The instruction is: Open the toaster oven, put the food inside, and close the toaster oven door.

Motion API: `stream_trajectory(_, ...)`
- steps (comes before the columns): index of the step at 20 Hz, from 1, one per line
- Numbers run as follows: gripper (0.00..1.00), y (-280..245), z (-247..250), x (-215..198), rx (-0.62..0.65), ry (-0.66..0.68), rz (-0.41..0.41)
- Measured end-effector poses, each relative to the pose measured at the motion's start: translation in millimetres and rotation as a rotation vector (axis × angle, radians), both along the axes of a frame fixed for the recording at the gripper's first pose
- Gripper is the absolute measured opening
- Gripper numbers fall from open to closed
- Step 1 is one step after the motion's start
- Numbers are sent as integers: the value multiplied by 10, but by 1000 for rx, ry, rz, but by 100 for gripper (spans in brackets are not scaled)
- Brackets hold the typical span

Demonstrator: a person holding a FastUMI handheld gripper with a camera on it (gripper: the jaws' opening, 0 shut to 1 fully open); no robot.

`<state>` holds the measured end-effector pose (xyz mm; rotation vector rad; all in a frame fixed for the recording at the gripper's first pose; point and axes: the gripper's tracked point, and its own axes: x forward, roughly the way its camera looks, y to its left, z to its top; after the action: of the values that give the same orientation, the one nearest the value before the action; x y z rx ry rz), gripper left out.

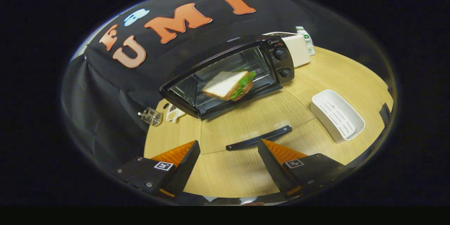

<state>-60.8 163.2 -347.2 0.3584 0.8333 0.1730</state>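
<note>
**Sandwich in the oven, door down**

My gripper (228, 154) hangs over the wooden table (225, 179) with its fingers spread wide and nothing between them. Just ahead of my fingertips lies the dark handle (259, 137) of the toaster oven's door (246, 119), which is folded down flat toward me, the table grain showing through its glass.

Beyond the door stands the toaster oven (228, 74), its mouth open. The sandwich (227, 85) sits inside the cavity, a white bread slice on top and green lettuce poking out at the side nearer the oven's two knobs (284, 63).

On the knob side of the oven a white slotted tray (336, 115) rests on the table, well apart from it. Behind that side stand a cream box (297, 50) and a bottle (305, 39). At the oven's opposite side sit a small wire rack (152, 116) and a small white object (173, 113) I cannot make out.
</note>
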Motion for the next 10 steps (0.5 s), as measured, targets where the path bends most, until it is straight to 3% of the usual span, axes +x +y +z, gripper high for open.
stream_trajectory(10,99,-398,-530,-212,-333,15,130)
